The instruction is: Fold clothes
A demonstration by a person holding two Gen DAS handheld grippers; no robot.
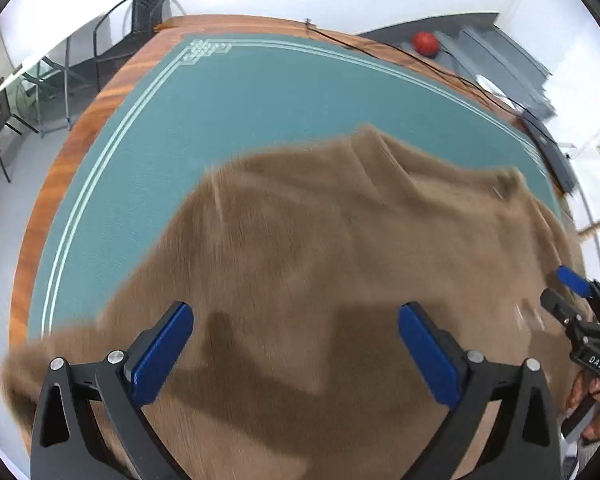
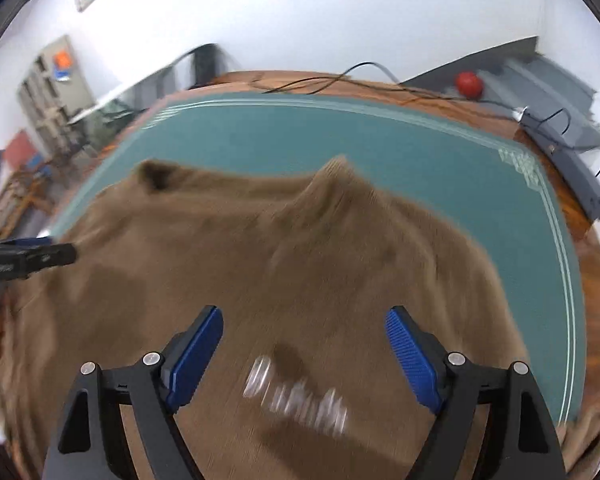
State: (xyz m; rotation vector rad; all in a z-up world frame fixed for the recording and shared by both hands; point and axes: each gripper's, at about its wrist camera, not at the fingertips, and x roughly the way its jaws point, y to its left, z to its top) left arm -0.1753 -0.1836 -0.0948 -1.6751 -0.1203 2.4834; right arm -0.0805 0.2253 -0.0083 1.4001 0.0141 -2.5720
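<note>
A brown garment [image 1: 320, 248] lies spread over the green mat [image 1: 228, 112], blurred by motion. In the right wrist view the same brown garment [image 2: 260, 248] shows a pale printed mark near the fingers. My left gripper [image 1: 296, 344] hangs above the cloth with its blue pads wide apart and nothing between them. My right gripper [image 2: 304, 344] also stands open over the cloth, empty. The right gripper [image 1: 568, 292] appears at the right edge of the left wrist view, and the left gripper [image 2: 52, 252] at the left edge of the right wrist view.
The mat covers a wooden table [image 1: 80, 136] with cables [image 2: 320, 80] and a dark power strip [image 2: 572, 168] along its far edge. A black chair [image 1: 132, 28] stands beyond the far left corner. A red ball [image 1: 425, 43] rests on grey steps behind the table.
</note>
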